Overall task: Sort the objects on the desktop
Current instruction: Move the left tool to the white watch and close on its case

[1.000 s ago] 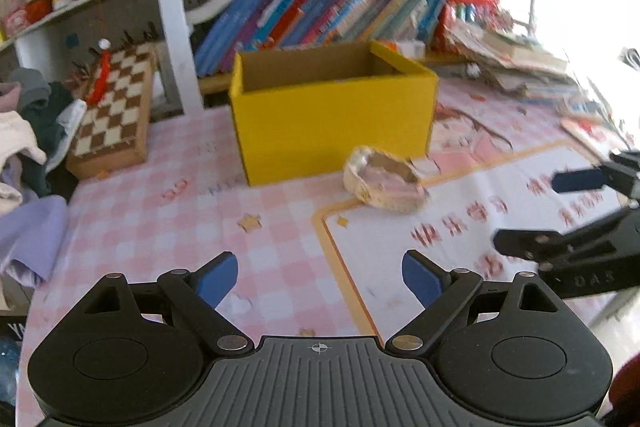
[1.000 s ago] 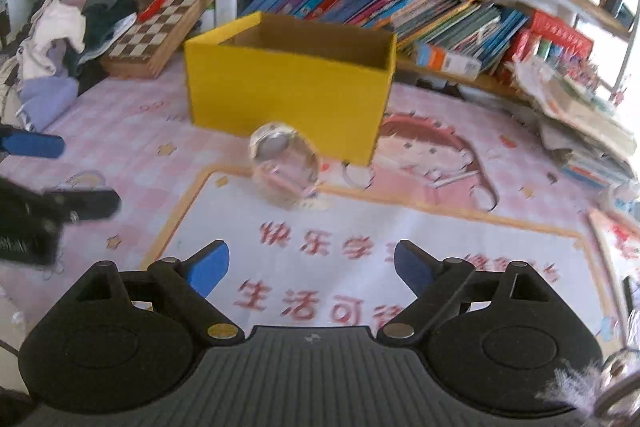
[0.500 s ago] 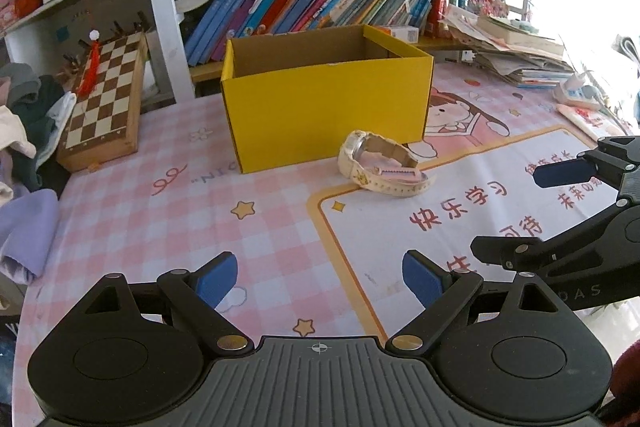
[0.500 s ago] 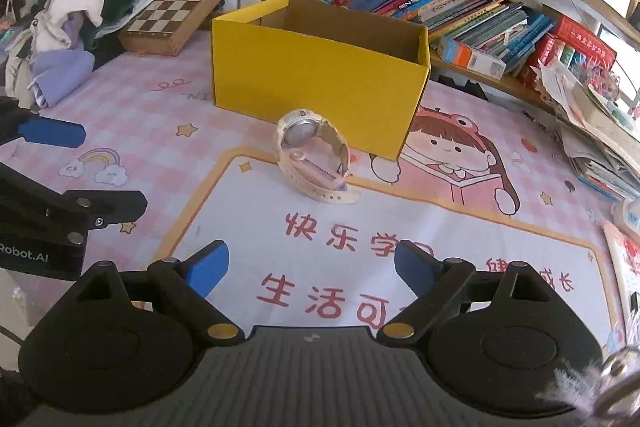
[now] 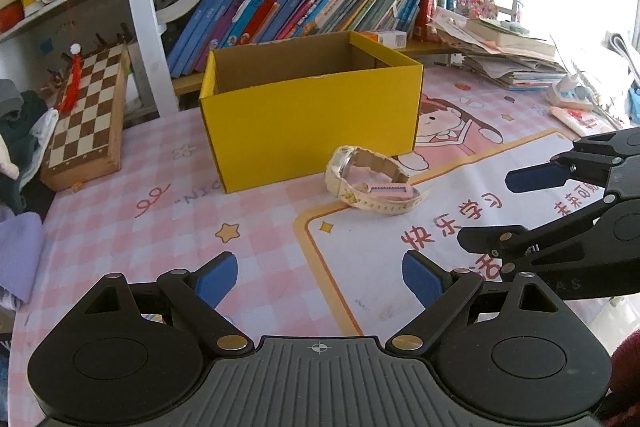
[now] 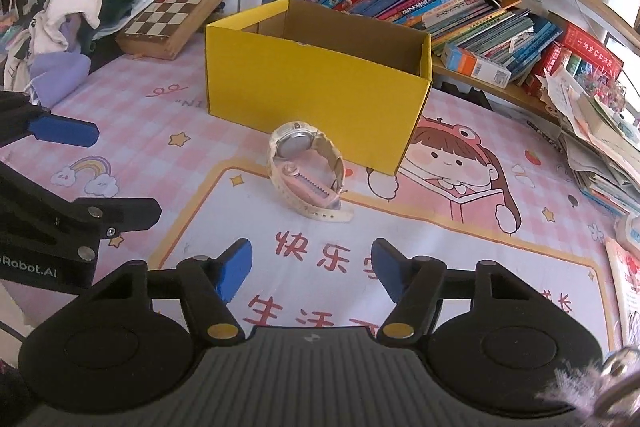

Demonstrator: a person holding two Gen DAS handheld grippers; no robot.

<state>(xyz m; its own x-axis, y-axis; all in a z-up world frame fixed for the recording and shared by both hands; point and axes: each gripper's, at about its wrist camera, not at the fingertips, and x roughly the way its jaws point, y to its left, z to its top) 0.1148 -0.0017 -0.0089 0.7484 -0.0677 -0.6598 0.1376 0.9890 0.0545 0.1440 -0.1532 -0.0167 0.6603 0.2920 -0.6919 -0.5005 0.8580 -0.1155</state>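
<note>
A cream and pink wristwatch [image 5: 370, 181] lies on its side on the desk mat, just in front of an open yellow cardboard box [image 5: 312, 115]. It also shows in the right wrist view [image 6: 308, 169], with the box [image 6: 320, 83] behind it. My left gripper [image 5: 320, 277] is open and empty, well short of the watch. My right gripper [image 6: 312, 269] is open and empty, a short way in front of the watch. The right gripper's fingers [image 5: 536, 177] show at the right of the left wrist view.
A wooden chessboard [image 5: 86, 123] leans at the left by a pile of clothes [image 6: 80, 15]. A shelf of books [image 5: 304, 7] runs behind the box. Stacked papers [image 5: 508, 59] lie at the right. A pink cartoon mat [image 6: 440, 227] covers the desk.
Both grippers have moved forward and lower toward the watch, and the views have steadied. The watch and box have not moved. Both grippers stay open.
</note>
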